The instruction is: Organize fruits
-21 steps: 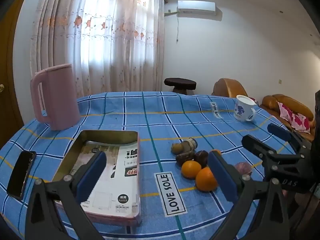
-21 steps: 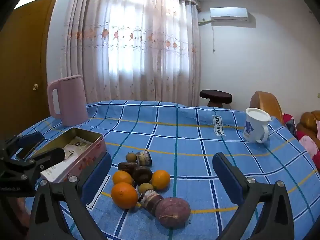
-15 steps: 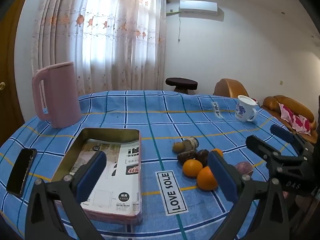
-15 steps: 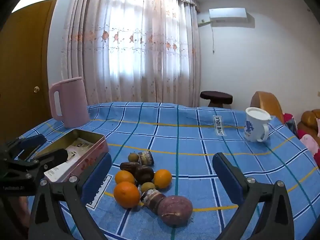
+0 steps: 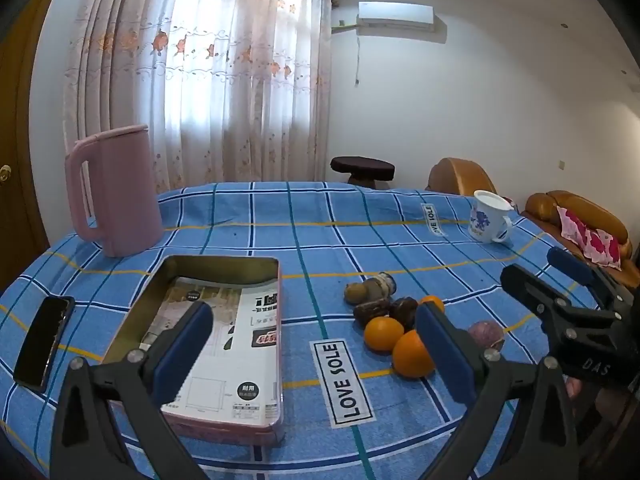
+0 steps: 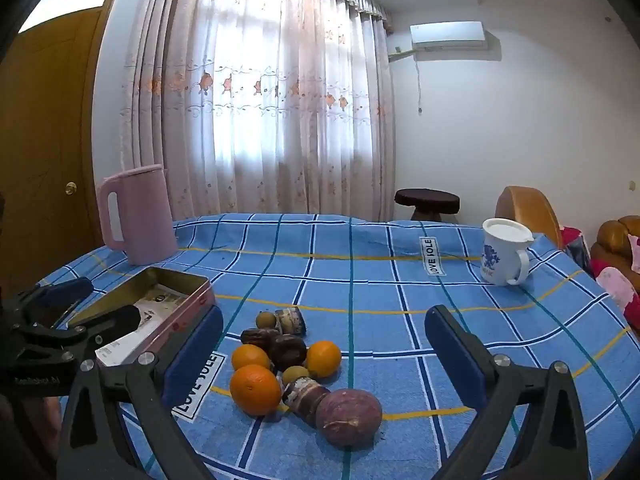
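A heap of fruit lies on the blue checked tablecloth: three oranges, the nearest orange [image 6: 255, 389] [image 5: 412, 354], a purple passion fruit [image 6: 348, 411] [image 5: 485, 332], small green fruits and dark brown pieces. A pink tin box [image 5: 224, 276] [image 6: 176, 312] lined with printed paper sits left of the heap. My left gripper [image 5: 314, 354] hovers open over the box's right side and the heap, empty. My right gripper [image 6: 324, 354] hangs open above the heap, nothing between its fingers. Each gripper shows at the edge of the other's view.
A pink jug [image 5: 114, 192] [image 6: 138, 216] stands at the back left. A white mug with blue print [image 5: 489, 216] [image 6: 503, 250] stands at the back right. A black phone [image 5: 44, 340] lies near the left table edge. Sofa and stool lie beyond.
Both views have shifted slightly: the table and fruit sit a little lower in frame, as both grippers tilted up or drew back a bit. Both jaws stay wide apart.
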Demonstrator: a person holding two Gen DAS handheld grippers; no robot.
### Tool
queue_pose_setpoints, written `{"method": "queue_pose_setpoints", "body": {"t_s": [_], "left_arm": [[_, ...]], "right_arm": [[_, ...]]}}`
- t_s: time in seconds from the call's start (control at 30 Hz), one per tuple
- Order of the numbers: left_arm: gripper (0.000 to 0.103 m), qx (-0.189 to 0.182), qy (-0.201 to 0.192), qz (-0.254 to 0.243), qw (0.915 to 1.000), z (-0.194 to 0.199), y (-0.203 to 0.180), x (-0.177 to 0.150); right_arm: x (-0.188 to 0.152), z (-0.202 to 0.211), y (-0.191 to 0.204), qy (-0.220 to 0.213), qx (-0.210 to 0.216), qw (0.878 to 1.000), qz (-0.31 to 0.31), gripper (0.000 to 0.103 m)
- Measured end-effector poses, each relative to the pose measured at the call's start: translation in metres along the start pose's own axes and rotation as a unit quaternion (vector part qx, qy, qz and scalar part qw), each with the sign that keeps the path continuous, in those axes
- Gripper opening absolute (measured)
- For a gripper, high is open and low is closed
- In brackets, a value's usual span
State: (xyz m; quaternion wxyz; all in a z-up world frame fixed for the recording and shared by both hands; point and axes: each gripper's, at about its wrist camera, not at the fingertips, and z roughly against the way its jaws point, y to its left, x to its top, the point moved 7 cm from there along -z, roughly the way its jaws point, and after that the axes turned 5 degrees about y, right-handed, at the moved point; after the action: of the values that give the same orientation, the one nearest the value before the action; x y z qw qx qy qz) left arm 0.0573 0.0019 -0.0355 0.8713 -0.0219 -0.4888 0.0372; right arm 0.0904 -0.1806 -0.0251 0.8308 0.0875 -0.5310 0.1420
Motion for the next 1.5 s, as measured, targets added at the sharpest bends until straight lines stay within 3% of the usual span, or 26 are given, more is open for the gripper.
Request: {"method": "queue_pose_setpoints", "body": {"t_s": [1.5], "left_arm": [[0.103,-0.001,0.006,0.002,1.0000,-0.0008,0.0027,-0.0037]], "right_arm": [[-0.0058,0.0006,0.0051,0.009,0.004,1.000,0.005,0.102]]}}
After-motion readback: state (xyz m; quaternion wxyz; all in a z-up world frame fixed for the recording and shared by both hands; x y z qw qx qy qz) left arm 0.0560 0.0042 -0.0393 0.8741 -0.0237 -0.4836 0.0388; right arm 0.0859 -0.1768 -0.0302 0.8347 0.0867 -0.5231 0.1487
